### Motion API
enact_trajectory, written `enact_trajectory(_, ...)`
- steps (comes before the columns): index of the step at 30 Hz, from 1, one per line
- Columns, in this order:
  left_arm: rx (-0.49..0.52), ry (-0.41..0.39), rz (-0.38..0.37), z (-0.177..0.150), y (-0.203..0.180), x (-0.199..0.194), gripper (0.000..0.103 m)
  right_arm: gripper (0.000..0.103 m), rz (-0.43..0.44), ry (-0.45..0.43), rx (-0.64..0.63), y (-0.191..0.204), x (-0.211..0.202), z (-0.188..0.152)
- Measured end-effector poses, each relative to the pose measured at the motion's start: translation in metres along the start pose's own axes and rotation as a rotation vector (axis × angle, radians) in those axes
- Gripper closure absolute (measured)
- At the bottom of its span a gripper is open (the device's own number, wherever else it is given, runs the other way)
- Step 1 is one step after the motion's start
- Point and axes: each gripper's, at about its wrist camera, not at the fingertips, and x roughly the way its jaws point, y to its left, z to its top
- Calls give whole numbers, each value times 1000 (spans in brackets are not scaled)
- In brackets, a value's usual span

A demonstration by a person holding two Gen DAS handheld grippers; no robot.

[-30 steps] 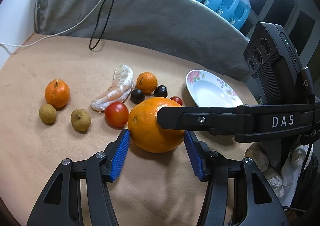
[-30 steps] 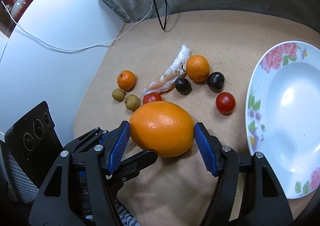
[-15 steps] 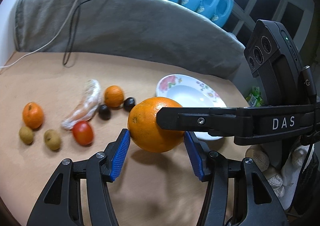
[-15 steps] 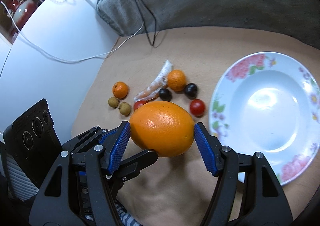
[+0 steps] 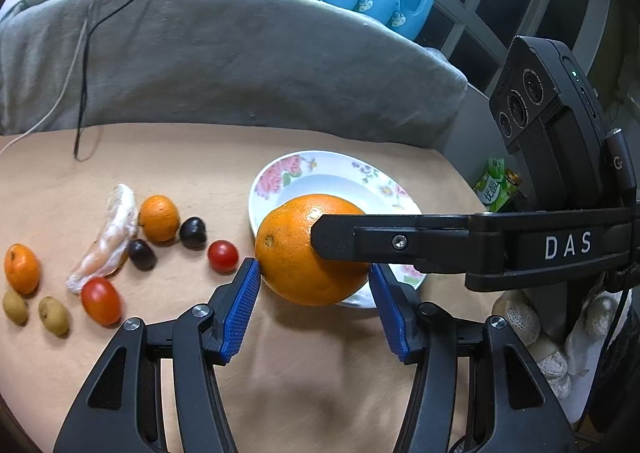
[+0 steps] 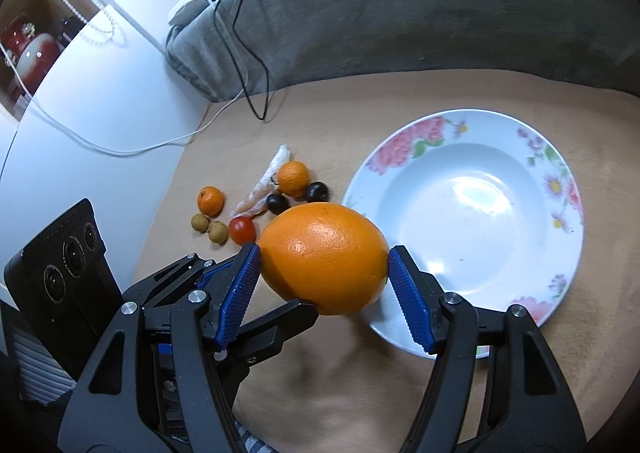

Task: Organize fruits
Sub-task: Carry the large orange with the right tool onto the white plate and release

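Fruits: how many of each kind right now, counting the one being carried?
large orange: 1
small oranges: 2
peeled citrus segment: 1
dark plums: 2
cherry tomatoes: 2
brown longans: 2
Total: 10

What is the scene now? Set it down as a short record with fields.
held item: large round orange, off the tan cloth, at the plate's near rim
left gripper: blue pads against the orange's sides
right gripper: blue pads clamped on the same orange
plate: white flower-rimmed plate, nothing in it
not yet moved: eight small loose fruits and a peeled citrus segment, on the cloth left of the plate
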Motion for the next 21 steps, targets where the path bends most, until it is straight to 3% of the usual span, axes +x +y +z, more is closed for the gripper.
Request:
enact_trajectory(10, 33, 31, -29, 4, -13, 12, 49, 34, -19, -12, 35, -18, -8, -3)
enact_trajectory(21, 28, 2, 26, -1, 3, -5, 49, 34, -190, -168, -50, -13, -38, -2)
